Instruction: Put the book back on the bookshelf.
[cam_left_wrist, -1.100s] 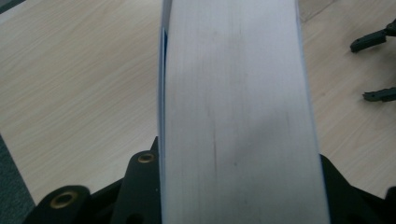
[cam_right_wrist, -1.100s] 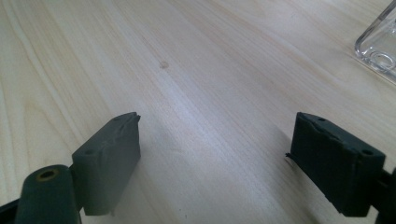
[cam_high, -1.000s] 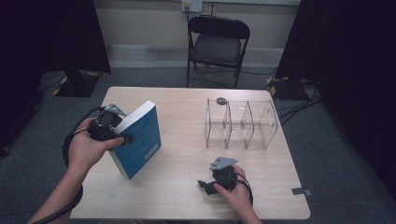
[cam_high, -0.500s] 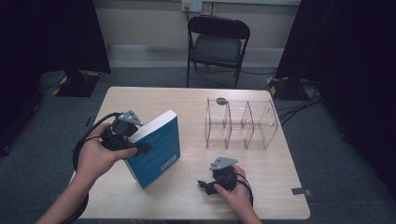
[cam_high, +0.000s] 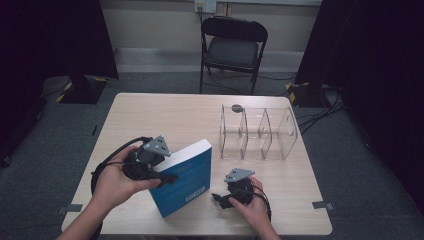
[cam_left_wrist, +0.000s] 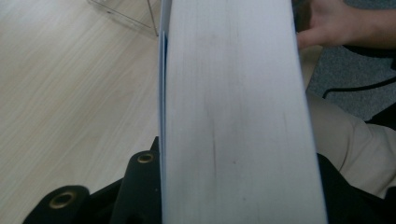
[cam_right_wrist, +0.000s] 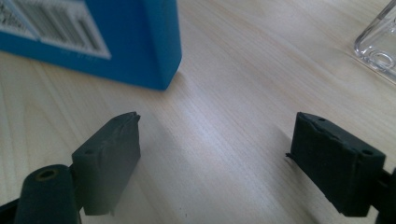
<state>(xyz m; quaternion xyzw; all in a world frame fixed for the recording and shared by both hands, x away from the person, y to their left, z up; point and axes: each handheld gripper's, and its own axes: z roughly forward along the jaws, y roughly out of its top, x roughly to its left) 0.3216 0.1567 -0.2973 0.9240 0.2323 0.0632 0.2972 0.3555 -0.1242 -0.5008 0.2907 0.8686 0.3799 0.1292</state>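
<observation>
**High view: left gripper clamped on blue book, right gripper idle and open**

High view, 2 grippers on the wooden table (cam_high: 165, 107). Left gripper (cam_high: 159, 176) sits at the near-left, jaws closed across the thickness of a blue book (cam_high: 186, 182). Book stands tilted on the table, blue cover facing the camera, white page block along its upper edge, barcode label low on the cover. Book is near the table's front edge, between the 2 hands, just left of the right gripper (cam_high: 218, 198).

Left gripper view: page block of the book (cam_left_wrist: 233, 121) runs up the middle between the 2 black jaws, 1 jaw on each side of it, pressing on the covers. Blue cover edge shows as a thin line on the left of the pages. Person's other hand shows top right.

Right gripper rests low on the table at the near-right, held in the right hand (cam_high: 252, 212). Right gripper view: jaws stand wide apart, bare wood between them. Lower corner of the book (cam_right_wrist: 140, 51) lies just beyond the left jaw, not touching it.

Clear plastic divider rack (cam_high: 257, 131) with 3 compartments stands right of centre, apart from the book; its corner shows at top right (cam_right_wrist: 380, 44) in the right gripper view. Small dark round object (cam_high: 236, 107) lies at the rack's far-left corner. Black folding chair (cam_high: 232, 47) stands beyond the table.
</observation>
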